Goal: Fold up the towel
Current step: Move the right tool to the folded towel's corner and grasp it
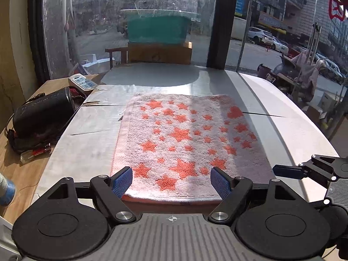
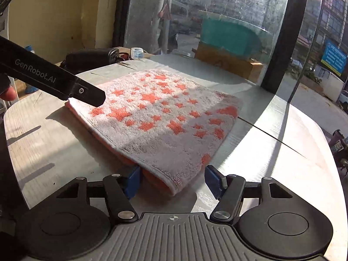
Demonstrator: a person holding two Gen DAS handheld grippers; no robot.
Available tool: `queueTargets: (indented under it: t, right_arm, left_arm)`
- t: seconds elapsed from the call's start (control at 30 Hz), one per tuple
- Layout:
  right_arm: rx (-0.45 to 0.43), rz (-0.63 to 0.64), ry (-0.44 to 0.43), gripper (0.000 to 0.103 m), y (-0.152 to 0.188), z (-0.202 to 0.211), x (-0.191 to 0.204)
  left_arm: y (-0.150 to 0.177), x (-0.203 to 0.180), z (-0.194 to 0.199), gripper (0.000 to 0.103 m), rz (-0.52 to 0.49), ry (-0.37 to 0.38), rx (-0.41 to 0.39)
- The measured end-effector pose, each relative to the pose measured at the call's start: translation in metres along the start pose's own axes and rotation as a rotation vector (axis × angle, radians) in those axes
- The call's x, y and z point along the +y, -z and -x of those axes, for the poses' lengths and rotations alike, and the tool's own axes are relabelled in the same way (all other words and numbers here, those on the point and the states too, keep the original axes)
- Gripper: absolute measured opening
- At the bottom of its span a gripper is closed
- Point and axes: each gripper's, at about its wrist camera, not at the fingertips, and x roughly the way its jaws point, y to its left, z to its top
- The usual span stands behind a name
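The towel is lying flat on the white table, already doubled over, with orange stars on top and an orange side peeking out underneath. It is looking soft and fluffy and light, so it is likely going to flop and bend anywhere it is lifted (it will not crack or break). I think the best places to grab it are the two near corners, pinching both layers together so the bottom one is not sliding away.

The left tongs are hanging over the near edge of the towel with their blue pads wide apart. They are holding nothing, and I cannot tell if they are touching the fluff.

The right tongs are sitting at the near right corner, also wide apart, with the corner poking in between the pads. The left pad looks like it is just beside the folded edge, maybe touching it. Nothing is pinched yet.

A black bag and a power strip are lying on the wooden desk, well away from the towel.
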Motion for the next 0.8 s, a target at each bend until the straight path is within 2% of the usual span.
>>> queueTargets:
  t: [0.13,0.23,0.3,0.37,0.43,0.63,0.8]
  right_arm:
    - [0.022,-0.012,0.002,0.049,0.002,0.003,-0.001]
    - [0.054,-0.083,-0.034,0.048,0.003,0.006,-0.009]
    - [0.064,-0.136,-0.056,0.042,0.005,0.009,-0.014]
    - [0.057,-0.151,-0.046,0.017,0.005,0.009,-0.017]
    - [0.057,-0.162,-0.046,0.009,0.005,0.011,-0.019]
    - [0.022,-0.204,-0.090,0.008,-0.006,0.026,-0.027]
    - [0.010,-0.253,-0.132,0.008,-0.015,0.034,-0.035]
  left_arm:
    - [0.006,-0.008,-0.006,0.080,-0.065,0.040,0.024]
    - [0.013,-0.021,-0.012,0.080,-0.140,0.064,0.047]
    - [0.017,-0.029,-0.015,0.080,-0.188,0.067,0.052]
    - [0.020,-0.035,-0.016,0.080,-0.227,0.075,0.049]
    - [0.022,-0.042,-0.015,0.080,-0.266,0.086,0.039]
    - [0.025,-0.061,-0.012,0.080,-0.361,0.126,0.001]
    - [0.032,-0.089,-0.021,0.079,-0.478,0.076,-0.083]
